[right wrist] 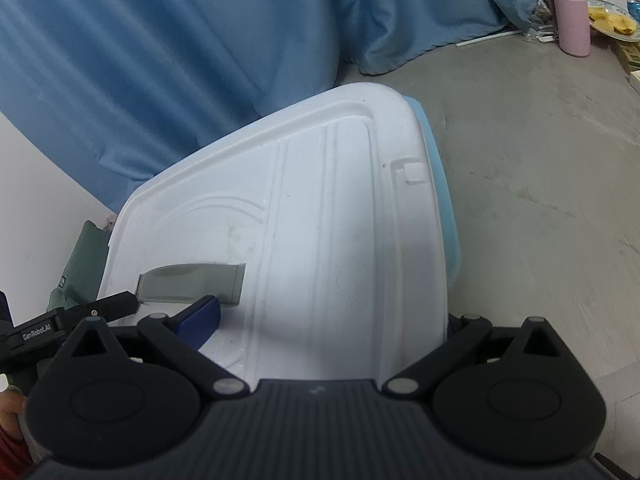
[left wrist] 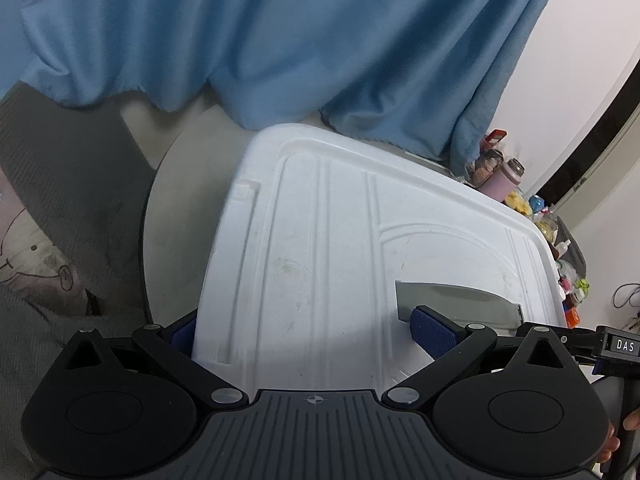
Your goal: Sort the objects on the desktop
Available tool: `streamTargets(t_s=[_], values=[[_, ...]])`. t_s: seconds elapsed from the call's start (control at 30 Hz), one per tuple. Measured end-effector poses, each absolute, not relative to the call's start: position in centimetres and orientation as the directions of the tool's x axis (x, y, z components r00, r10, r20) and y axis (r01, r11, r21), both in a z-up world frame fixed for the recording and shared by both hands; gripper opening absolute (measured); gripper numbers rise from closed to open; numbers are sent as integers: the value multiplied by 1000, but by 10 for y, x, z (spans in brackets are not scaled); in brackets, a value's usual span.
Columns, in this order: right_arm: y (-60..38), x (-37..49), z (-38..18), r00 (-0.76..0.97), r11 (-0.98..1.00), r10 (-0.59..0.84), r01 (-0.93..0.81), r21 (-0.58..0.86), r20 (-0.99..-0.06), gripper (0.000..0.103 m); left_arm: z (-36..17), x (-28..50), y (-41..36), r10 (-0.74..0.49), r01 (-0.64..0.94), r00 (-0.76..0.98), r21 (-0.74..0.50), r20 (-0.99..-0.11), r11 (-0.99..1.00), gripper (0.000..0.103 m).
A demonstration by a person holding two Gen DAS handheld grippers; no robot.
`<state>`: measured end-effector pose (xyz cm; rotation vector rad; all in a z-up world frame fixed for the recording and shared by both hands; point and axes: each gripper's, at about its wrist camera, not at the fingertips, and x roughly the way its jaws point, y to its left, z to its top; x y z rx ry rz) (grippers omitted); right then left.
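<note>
A large white plastic storage-box lid (left wrist: pixel 332 248) fills both views; it shows in the right wrist view (right wrist: pixel 320 232) with a pale blue box rim (right wrist: pixel 440 200) under its right edge. A grey handle recess (left wrist: pixel 452 300) sits near the lid's front edge. My left gripper (left wrist: pixel 312 332) is shut on the lid's near edge, one blue pad (left wrist: pixel 436 332) in the recess and the other at the left edge. My right gripper (right wrist: pixel 328 328) is shut on the lid too, its left pad (right wrist: pixel 200 320) at the recess (right wrist: pixel 192 284).
Blue curtain (left wrist: pixel 280 40) hangs behind. A pink bottle (right wrist: pixel 574 20), a plate of yellow food (right wrist: pixel 612 20) and small items stand on the grey floor (right wrist: pixel 540 160) at far right. A grey mat (left wrist: pixel 60 168) lies left.
</note>
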<state>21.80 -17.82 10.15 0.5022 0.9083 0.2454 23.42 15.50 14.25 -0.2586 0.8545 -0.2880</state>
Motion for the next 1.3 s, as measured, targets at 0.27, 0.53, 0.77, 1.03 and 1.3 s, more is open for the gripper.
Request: streamTargets(t_s=[0.27, 0.53, 0.77, 1.03, 1.3], values=[[-183, 255, 105, 587, 861, 412, -1, 509, -697, 101, 141, 273, 149, -346, 133, 619, -340, -705, 931, 103], [-189, 288, 102, 561, 864, 423, -15, 503, -711, 101, 133, 305, 140, -330, 94, 618, -349, -714, 932, 103], [-192, 305, 99, 571, 870, 404, 3, 494, -715, 101, 126, 329, 135, -325, 77, 616, -355, -718, 932, 103], [-212, 319, 117, 613, 899, 293, 85, 431, -734, 100, 120, 353, 148, -309, 20, 618, -379, -722, 925, 102], [-226, 311, 117, 621, 899, 280, 99, 427, -732, 100, 116, 361, 156, -257, -2, 608, -325, -751, 946, 102]])
